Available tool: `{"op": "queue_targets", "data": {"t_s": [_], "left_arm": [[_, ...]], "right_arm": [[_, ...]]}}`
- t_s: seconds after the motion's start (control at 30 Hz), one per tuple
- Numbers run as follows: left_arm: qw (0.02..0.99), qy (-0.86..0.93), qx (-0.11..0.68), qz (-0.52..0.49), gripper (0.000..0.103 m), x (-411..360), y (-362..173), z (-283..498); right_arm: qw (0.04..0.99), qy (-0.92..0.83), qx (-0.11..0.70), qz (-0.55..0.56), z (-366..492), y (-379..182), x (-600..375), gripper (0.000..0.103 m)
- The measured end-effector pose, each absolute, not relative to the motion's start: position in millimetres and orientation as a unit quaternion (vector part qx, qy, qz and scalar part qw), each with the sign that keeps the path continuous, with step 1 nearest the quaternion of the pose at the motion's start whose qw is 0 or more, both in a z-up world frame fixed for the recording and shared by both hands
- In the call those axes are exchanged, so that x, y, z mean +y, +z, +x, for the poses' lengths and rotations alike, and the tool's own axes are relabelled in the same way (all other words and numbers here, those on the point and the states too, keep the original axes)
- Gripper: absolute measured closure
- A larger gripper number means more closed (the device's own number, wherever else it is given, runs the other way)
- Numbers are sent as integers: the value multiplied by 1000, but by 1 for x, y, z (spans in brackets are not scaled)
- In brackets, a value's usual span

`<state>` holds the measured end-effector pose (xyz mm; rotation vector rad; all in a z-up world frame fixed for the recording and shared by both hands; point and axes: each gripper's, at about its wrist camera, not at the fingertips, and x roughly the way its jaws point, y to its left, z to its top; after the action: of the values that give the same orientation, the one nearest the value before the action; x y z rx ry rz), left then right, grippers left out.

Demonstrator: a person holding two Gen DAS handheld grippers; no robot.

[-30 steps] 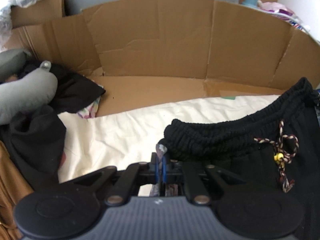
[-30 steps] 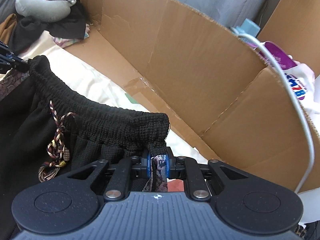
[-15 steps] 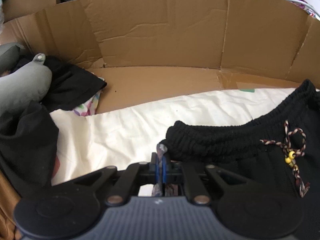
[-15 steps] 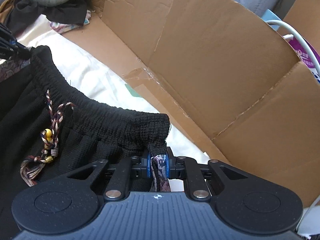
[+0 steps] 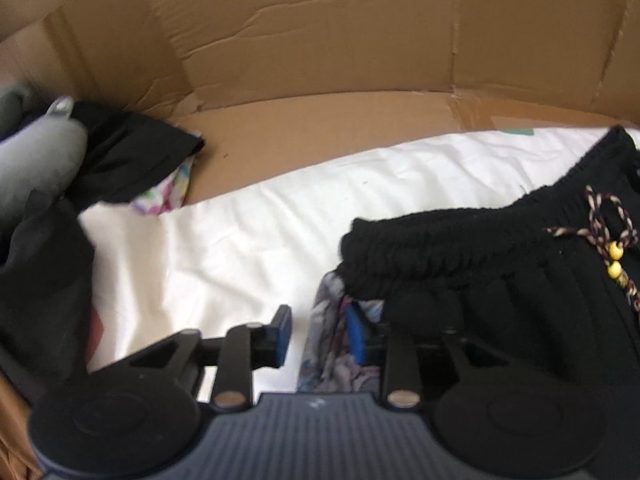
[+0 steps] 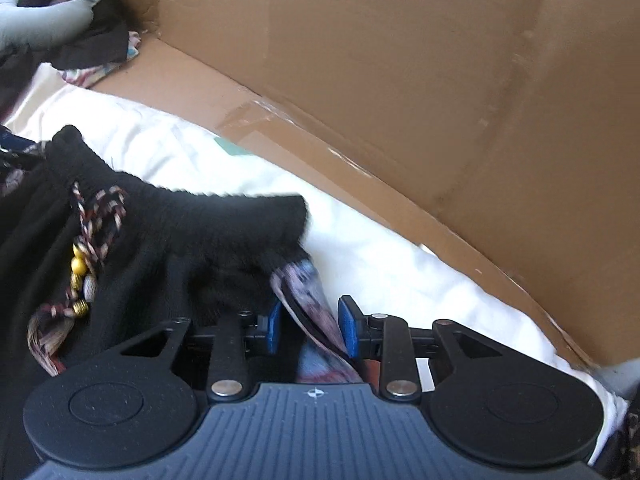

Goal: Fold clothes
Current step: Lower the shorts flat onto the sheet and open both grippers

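- Left gripper (image 5: 320,334) spread wide, patterned cloth loose between the pads, nothing pinched
- Right gripper (image 6: 307,328) likewise parted, releasing its corner
- Black trousers (image 5: 500,280), braided drawstring (image 5: 608,248) at the waistband, on white sheet (image 5: 260,232) near cardboard wall (image 5: 340,32)
- Grey pillow (image 5: 36,160) far left

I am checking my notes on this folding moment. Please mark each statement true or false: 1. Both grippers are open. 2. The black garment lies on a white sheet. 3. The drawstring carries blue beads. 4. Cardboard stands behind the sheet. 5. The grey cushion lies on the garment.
1. Left gripper and right gripper open: true.
2. Black garment on white sheet: true.
3. False; the drawstring beads are yellow.
4. Cardboard: true.
5. False; the grey cushion lies apart, far left.
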<state>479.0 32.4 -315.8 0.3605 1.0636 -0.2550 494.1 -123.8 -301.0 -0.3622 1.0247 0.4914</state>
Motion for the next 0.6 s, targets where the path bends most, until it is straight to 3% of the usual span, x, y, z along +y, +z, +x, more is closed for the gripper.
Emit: {"op": "queue_targets", "data": {"t_s": [0.5,0.6], "left_arm": [[823,-74,536,173,53,51,-257,409],[830,-66,530,161,41,55,-232,392]], "right_arm": [[831,184,521,-64,417,-218,-197,65],[826,212,519,-51,390,-193,-210,65]]}}
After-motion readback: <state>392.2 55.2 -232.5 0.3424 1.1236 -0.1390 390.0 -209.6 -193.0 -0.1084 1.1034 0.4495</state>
